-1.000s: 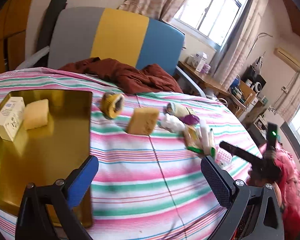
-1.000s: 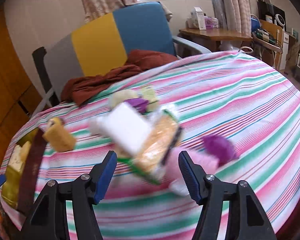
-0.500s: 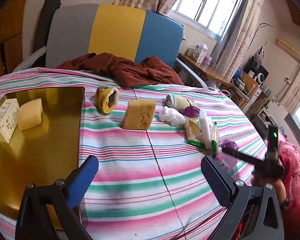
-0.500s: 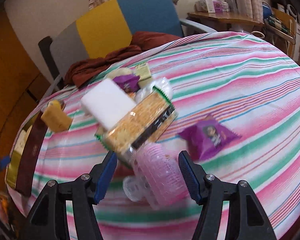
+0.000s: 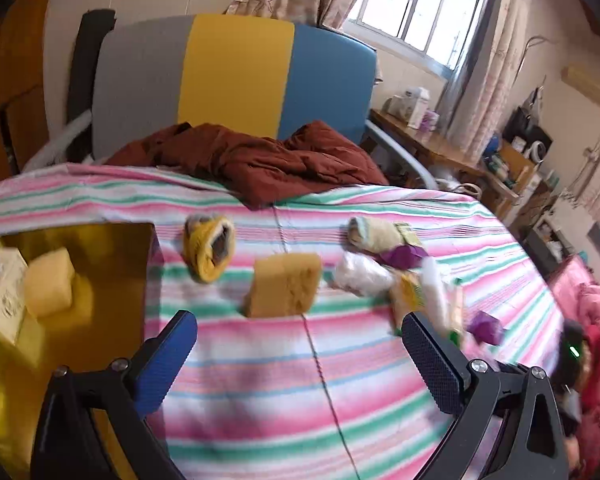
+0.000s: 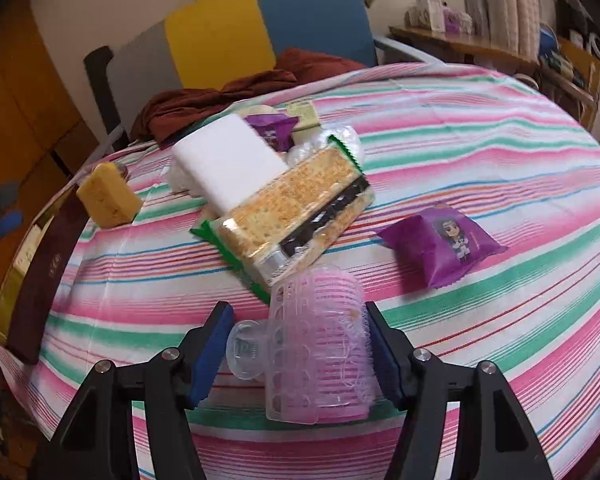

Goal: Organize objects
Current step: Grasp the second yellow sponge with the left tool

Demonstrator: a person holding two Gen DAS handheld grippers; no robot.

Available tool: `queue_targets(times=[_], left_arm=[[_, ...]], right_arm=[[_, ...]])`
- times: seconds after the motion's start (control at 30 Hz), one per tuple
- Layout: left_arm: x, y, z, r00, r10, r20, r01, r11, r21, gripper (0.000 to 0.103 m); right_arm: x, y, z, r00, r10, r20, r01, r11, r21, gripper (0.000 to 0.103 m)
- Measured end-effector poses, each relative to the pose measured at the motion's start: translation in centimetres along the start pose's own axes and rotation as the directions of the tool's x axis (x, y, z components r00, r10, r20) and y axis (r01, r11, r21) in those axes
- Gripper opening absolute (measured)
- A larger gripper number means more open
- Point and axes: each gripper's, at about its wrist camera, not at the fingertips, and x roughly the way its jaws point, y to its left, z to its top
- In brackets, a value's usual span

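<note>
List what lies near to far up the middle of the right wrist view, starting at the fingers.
Pink hair roller between the fingers → cracker pack → white sponge → purple snack packet → brown cloth → chair.

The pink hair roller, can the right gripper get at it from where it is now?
Probably yes: the roller already sits between the right gripper's open fingers, and nothing lies in the way.
</note>
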Motion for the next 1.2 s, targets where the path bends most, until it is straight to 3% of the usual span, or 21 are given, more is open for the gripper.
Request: queue_targets(times=[0.3,0.5,0.67,0.73,0.97,1.0,1.03,1.07,1.2], left_arm=[[6.9,0.1,2.0,0.992,0.099,-0.080,-0.098,0.995,0.016,0.103],[9.1,0.1,2.3,0.995,0.086,-0.059,-0.087,0.996,-0.006,0.102],[9.0,-0.1,1.6,0.996,0.057,-0.076,-0.055,0.998,0.029,0.070],[8.6,0.0,0.7,0.994,0.053,-0.095,-0.050,0.998,0.039,0.069],[7.1,0.2,-2.4,0.994,0.012,-0.113,-0.012,1.000,-0.006,0.072],[7.1,0.1,-2.1,0.994,0.008,-0.108,-0.009,1.000,-0.012,0.077],[7.3,0.0,-1.5,0.994,0.026,-0.103,-0.028,1.000,-0.015,0.092],[7.3,0.0,-0.9,0.995,0.052,-0.089,-0.054,0.998,-0.019,0.098],[7.9,-0.3,2.3,0.996,0.086,-0.036,-0.087,0.996,-0.020,0.094]], right_arm=[[-0.5,0.4,-1.2,0.997,0.004,0.076,-0.006,1.000,0.027,0.065],[-0.4,-0.1,-1.4,0.995,0.012,0.098,-0.017,0.999,0.047,0.065],[-0.4,0.0,-1.4,0.994,0.013,0.105,-0.018,0.999,0.048,0.065],[-0.4,-0.1,-1.4,0.994,0.014,0.109,-0.019,0.999,0.049,0.065],[-0.4,-0.1,-1.5,0.993,0.013,0.116,-0.019,0.998,0.053,0.065],[-0.4,-0.1,-1.5,0.993,0.012,0.116,-0.019,0.998,0.053,0.065],[-0.5,-0.1,-1.6,0.993,0.011,0.116,-0.018,0.998,0.054,0.065],[-0.5,-0.1,-1.6,0.993,0.010,0.116,-0.017,0.998,0.054,0.065],[-0.4,-0.1,-1.6,0.993,0.010,0.116,-0.017,0.998,0.055,0.065]])
